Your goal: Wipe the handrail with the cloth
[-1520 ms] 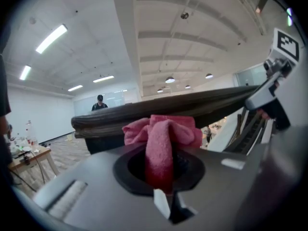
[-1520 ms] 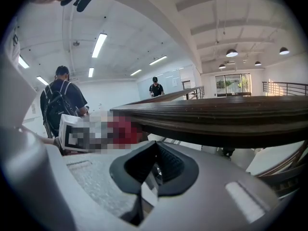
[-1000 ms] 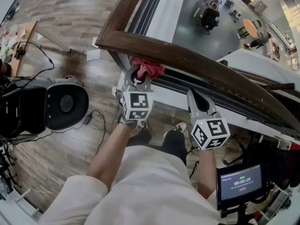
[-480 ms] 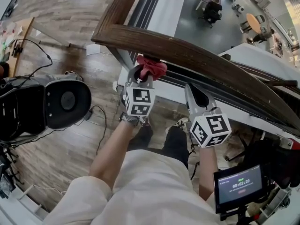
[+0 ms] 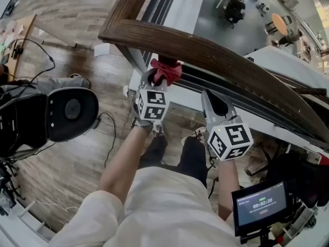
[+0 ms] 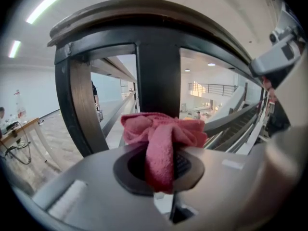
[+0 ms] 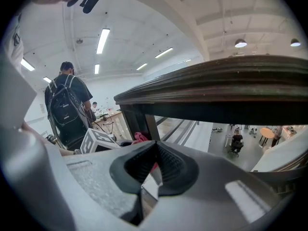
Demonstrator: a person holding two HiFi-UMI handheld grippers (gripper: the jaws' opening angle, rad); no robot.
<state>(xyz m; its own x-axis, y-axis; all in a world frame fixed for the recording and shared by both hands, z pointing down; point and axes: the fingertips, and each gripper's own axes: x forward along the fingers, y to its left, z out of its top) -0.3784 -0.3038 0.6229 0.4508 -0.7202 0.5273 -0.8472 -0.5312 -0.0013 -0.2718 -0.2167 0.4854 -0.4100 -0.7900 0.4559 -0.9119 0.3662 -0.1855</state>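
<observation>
The dark wooden handrail (image 5: 205, 55) runs from a corner at upper left down to the right. Just under it, near the corner post, a red cloth (image 5: 165, 70) is bunched in my left gripper (image 5: 156, 81), which is shut on it. In the left gripper view the cloth (image 6: 161, 138) hangs folded between the jaws, in front of the black post (image 6: 158, 76) and below the rail (image 6: 144, 18). My right gripper (image 5: 213, 103) is further right, below the rail and apart from it, shut with nothing between its pads (image 7: 166, 165). The rail (image 7: 231, 81) passes overhead there.
A black round-backed chair (image 5: 72, 112) stands at left, with cables on the wood floor. A small screen (image 5: 259, 202) sits at lower right. Beyond the rail is a drop to a lower floor (image 5: 226, 30). A person with a backpack (image 7: 67, 107) stands behind.
The left gripper and the cloth have edged slightly up toward the underside of the rail. The right gripper has barely moved.
</observation>
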